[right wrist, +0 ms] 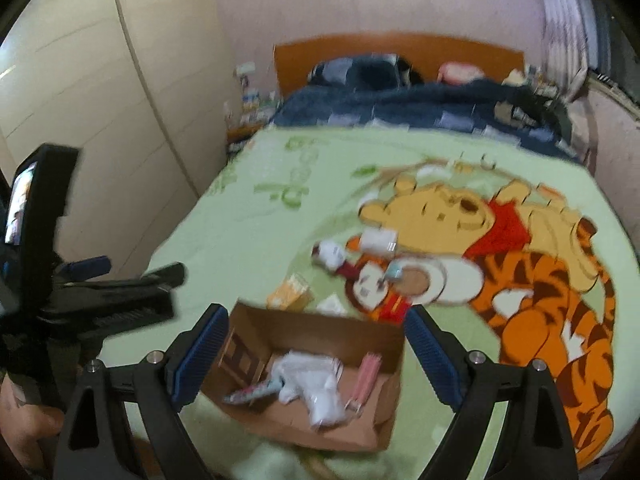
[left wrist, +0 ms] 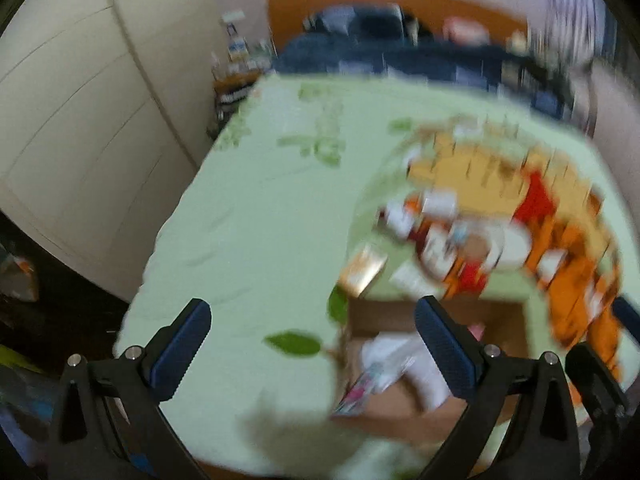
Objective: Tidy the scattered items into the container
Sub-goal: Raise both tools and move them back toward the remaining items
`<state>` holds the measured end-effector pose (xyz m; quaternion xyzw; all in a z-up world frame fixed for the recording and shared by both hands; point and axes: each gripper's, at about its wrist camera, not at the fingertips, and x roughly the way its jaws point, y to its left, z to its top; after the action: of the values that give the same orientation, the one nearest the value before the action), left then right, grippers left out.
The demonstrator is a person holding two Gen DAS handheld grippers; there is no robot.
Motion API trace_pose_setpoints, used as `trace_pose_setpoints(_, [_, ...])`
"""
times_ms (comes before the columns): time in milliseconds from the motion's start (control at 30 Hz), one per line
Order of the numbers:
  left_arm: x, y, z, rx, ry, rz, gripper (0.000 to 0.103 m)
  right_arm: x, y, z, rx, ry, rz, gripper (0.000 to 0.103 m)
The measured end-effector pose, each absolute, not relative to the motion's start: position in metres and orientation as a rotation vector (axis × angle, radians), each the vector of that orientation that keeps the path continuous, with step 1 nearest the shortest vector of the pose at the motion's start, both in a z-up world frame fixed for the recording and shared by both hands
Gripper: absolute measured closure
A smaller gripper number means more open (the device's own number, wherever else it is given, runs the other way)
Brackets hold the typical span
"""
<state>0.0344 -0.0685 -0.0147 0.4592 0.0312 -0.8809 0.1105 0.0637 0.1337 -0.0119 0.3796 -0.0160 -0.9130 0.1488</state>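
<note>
A: Several small packets (right wrist: 332,258) loose on bed (right wrist: 248,240), just beyond cardboard box (right wrist: 316,364). Box already part filled.

B: Jaws?

A: Left gripper (left wrist: 316,344) spread wide, nothing held. Right gripper (right wrist: 312,344) likewise, hovering over box.

B: Handling?

A: Probably light, thin, crushable. Orange packet (right wrist: 290,296) nearest; pinch across flat faces, gently. Soft bedding likely gives underneath.

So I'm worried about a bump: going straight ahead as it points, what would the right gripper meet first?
Probably the open cardboard box, which lies between the spread fingers of the right gripper; depth is unclear.
</note>
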Motion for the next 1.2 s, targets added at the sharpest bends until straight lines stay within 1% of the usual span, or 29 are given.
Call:
trace_pose_setpoints(100, [0.042, -0.081, 0.017, 1.182, 0.168, -2.664, 0.000, 0.072, 0.141, 0.014, 0.948, -0.038, -2.720, 0.011])
trace_pose_setpoints(233, [0.059, -0.084, 0.064, 0.915, 0.150, -2.783, 0.000, 0.081, 0.146, 0.045, 0.771, -0.004, -2.824, 0.011])
trace_pose_setpoints(300, [0.065, -0.083, 0.084, 0.823, 0.171, -2.864, 0.000, 0.080, 0.147, 0.051, 0.764, -0.023, -2.819, 0.011])
trace_pose_setpoints(367, [0.068, -0.082, 0.095, 0.779, 0.206, -2.920, 0.000, 0.074, 0.149, 0.051, 0.822, -0.090, -2.787, 0.011])
trace_pose_setpoints(433, [0.070, -0.076, 0.104, 0.737, 0.178, -2.947, 0.000, 0.073, 0.152, 0.052, 0.850, -0.130, -2.793, 0.011])
trace_pose_setpoints(567, [0.073, -0.060, 0.112, 0.679, 0.084, -2.961, 0.000, 0.088, 0.153, 0.062, 0.716, -0.098, -2.869, 0.011])
trace_pose_setpoints(600, [0.073, -0.057, 0.112, 0.692, 0.084, -2.954, 0.000, 0.091, 0.153, 0.063, 0.685, -0.092, -2.886, 0.010])
trace_pose_setpoints(633, [0.069, -0.055, 0.107, 0.740, 0.095, -2.947, 0.000, 0.087, 0.155, 0.059, 0.732, -0.123, -2.875, 0.010])
trace_pose_setpoints(733, [0.057, -0.045, 0.090, 0.939, 0.093, -2.948, 0.000, 0.066, 0.166, 0.038, 1.020, -0.318, -2.753, 0.010])
trace_pose_setpoints(767, [0.055, -0.041, 0.085, 0.992, 0.063, -2.933, 0.000, 0.063, 0.172, 0.032, 1.064, -0.404, -2.712, 0.010])
trace_pose_setpoints(800, [0.054, -0.036, 0.081, 1.040, 0.029, -2.916, 0.000, 0.064, 0.175, 0.030, 1.056, -0.428, -2.720, 0.010])
trace_pose_setpoints(867, [0.051, -0.028, 0.067, 1.120, -0.046, -2.892, 0.000, 0.073, 0.172, 0.035, 0.971, -0.337, -2.798, 0.010])
trace_pose_setpoints(933, [0.047, -0.023, 0.052, 1.209, -0.049, -2.869, 0.000, 0.078, 0.164, 0.038, 0.879, -0.227, -2.844, 0.008])
trace_pose_setpoints(1067, [0.042, -0.023, 0.023, 1.390, -0.017, -2.797, 0.000, 0.058, 0.163, 0.012, 1.087, -0.293, -2.703, 0.008])
trace_pose_setpoints(1133, [0.043, -0.026, 0.011, 1.493, 0.026, -2.760, 0.000, 0.059, 0.163, 0.008, 1.099, -0.306, -2.662, 0.008])
trace_pose_setpoints(1200, [0.044, -0.029, 0.000, 1.570, 0.065, -2.719, 0.000, 0.062, 0.158, 0.007, 1.083, -0.275, -2.648, 0.008])
